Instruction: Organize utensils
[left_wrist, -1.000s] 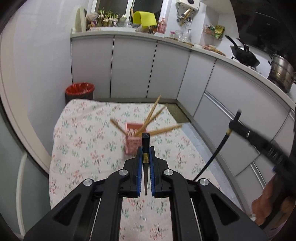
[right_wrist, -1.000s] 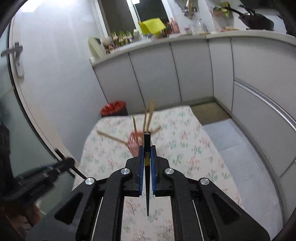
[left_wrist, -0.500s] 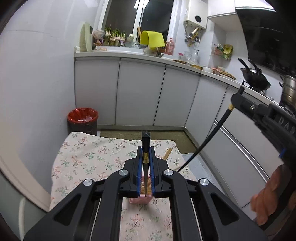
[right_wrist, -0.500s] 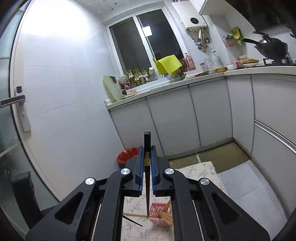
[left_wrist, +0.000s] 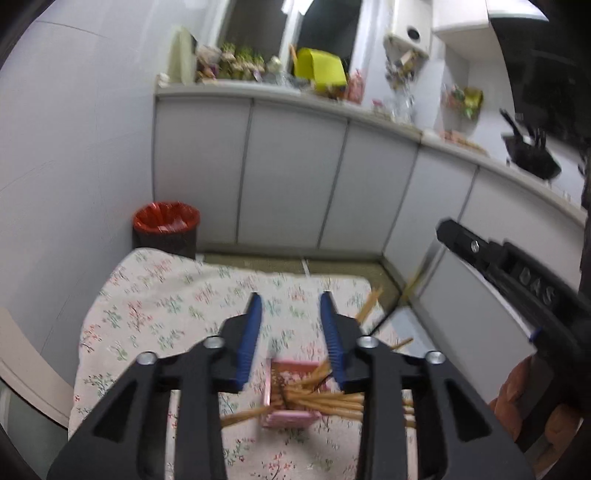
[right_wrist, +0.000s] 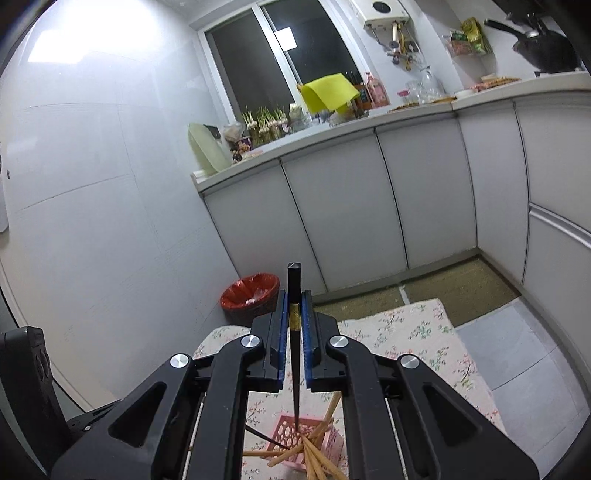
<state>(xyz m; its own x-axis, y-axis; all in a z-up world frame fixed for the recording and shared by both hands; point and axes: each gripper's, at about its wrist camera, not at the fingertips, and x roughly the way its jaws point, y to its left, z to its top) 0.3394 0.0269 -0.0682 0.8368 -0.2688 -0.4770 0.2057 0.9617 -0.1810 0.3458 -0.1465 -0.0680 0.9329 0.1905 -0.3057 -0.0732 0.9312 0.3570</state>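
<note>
A pink basket (left_wrist: 288, 419) stands on the floral tablecloth (left_wrist: 155, 302) with several wooden chopsticks (left_wrist: 325, 400) leaning out of it. My left gripper (left_wrist: 290, 295) hovers over it; its jaws are opening and nothing is between them. In the right wrist view my right gripper (right_wrist: 294, 293) is above the same basket (right_wrist: 284, 424). It still holds a black chopstick (right_wrist: 294, 280) upright, tip down in the basket, while its jaws start opening. A second black chopstick (right_wrist: 266, 437) leans in the basket. The right gripper's body (left_wrist: 498, 258) shows at the right of the left wrist view.
A red-lined bin (left_wrist: 166, 221) stands on the floor beyond the table's far left corner. White cabinets (left_wrist: 295, 177) under a cluttered counter run along the back and right. A person's hand (left_wrist: 517, 391) grips the right tool. The table's right edge drops to tiled floor (right_wrist: 517, 339).
My left gripper has opened and the black chopstick it held is gone from its jaws. Both grippers have come in over the basket, and the right chopstick's tip now reaches into it.
</note>
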